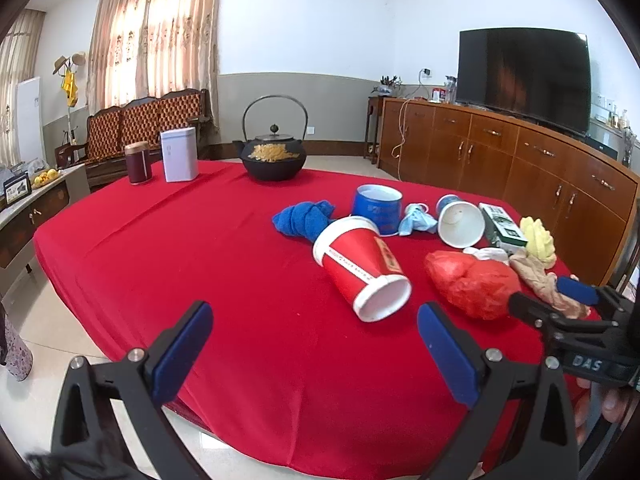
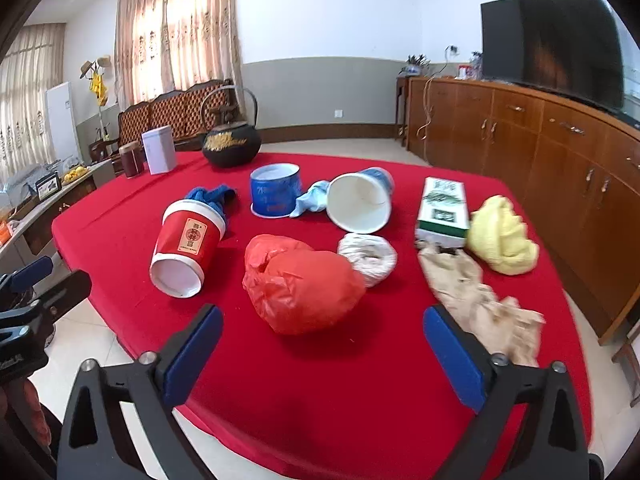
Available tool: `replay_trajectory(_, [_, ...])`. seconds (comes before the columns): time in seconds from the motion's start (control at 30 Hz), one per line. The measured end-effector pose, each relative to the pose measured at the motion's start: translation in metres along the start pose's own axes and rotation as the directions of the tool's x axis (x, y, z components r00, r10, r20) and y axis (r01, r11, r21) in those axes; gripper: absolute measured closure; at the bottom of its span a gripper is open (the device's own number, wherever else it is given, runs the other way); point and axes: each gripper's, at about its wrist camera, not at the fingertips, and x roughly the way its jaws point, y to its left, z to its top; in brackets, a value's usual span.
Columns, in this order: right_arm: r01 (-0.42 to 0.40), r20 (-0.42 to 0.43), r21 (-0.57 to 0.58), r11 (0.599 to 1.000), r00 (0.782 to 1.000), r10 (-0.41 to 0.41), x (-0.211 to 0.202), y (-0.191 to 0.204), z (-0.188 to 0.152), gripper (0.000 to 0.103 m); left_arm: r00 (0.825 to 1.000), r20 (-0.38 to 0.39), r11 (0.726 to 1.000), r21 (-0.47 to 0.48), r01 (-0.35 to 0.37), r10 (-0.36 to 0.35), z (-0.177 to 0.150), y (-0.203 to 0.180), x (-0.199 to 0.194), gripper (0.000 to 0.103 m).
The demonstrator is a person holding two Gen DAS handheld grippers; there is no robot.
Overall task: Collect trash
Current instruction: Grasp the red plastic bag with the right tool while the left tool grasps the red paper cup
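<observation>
Trash lies on a red tablecloth (image 2: 360, 380). A red paper cup (image 1: 360, 268) (image 2: 188, 248) lies on its side. A crumpled red plastic bag (image 2: 300, 284) (image 1: 472, 284) sits in front of my right gripper (image 2: 324, 356), which is open and empty. A blue paper cup (image 2: 360, 200), a blue tub (image 2: 276, 192), a light blue mask (image 2: 316, 196), a white wad (image 2: 368, 258), a green-white box (image 2: 442, 210), a yellow cloth (image 2: 500, 236), a beige rag (image 2: 476, 300) and a blue cloth (image 1: 304, 216) lie around. My left gripper (image 1: 316, 356) is open and empty near the red cup.
A black iron teapot (image 1: 274, 156), a white tin (image 1: 179, 154) and a dark red jar (image 1: 138, 162) stand at the table's far side. A wooden sideboard (image 1: 520, 160) with a TV (image 1: 524, 76) runs along the right. A sofa (image 1: 148, 124) stands behind.
</observation>
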Motion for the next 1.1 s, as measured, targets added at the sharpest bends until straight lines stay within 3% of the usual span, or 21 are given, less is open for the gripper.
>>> replay_trajectory(0.1, [-0.012, -0.031, -0.006, 1.0, 0.999, 0.012, 0.022, 0.003, 0.004, 0.01, 1.0, -0.009, 1.0, -0.01, -0.002, 0.002, 0.002, 0.002, 0.008, 0.001])
replay_trajectory(0.17, [-0.025, -0.051, 0.002, 1.0, 0.998, 0.025, 0.034, 0.002, 0.005, 0.021, 1.0, -0.014, 1.0, -0.013, -0.001, 0.001, 0.003, 0.002, 0.013, 0.001])
replay_trajectory(0.2, [-0.039, -0.066, 0.011, 0.999, 0.997, 0.04, 0.04, 0.001, 0.005, 0.046, 1.0, -0.019, 1.0, -0.013, 0.002, -0.002, 0.004, 0.0, 0.017, 0.001])
replay_trajectory(0.23, [-0.05, -0.079, 0.018, 0.999, 0.996, 0.051, 0.043, 0.001, 0.005, 0.079, 1.0, -0.021, 1.0, -0.012, 0.005, -0.005, 0.004, -0.001, 0.019, 0.001])
replay_trajectory(0.37, [-0.08, -0.043, 0.044, 0.996, 0.996, 0.082, 0.031, -0.003, 0.003, 0.083, 0.999, -0.031, 0.999, -0.011, 0.03, -0.03, 0.006, -0.012, 0.028, 0.001])
replay_trajectory(0.57, [-0.04, 0.041, 0.061, 0.997, 0.998, 0.037, 0.013, -0.016, 0.02, 0.083, 0.999, -0.042, 0.999, 0.003, 0.034, -0.034, 0.012, -0.036, 0.047, 0.003])
replay_trajectory(0.8, [0.018, 0.03, 0.098, 0.995, 0.999, -0.022, 0.024, -0.035, 0.026, 0.083, 0.995, -0.096, 1.0, 0.003, 0.005, -0.004, 0.01, -0.042, 0.076, 0.015])
replay_trajectory(0.9, [0.022, 0.03, 0.104, 0.994, 0.999, -0.026, 0.024, -0.039, 0.026, 0.083, 0.994, -0.104, 0.999, -0.003, 0.037, -0.037, 0.009, -0.042, 0.081, 0.036])
replay_trajectory(1.1, [0.029, 0.037, 0.106, 0.994, 0.999, -0.033, 0.014, -0.041, 0.025, 0.083, 0.995, -0.054, 0.997, 0.013, 0.079, -0.079, 0.014, -0.045, 0.053, 0.04])
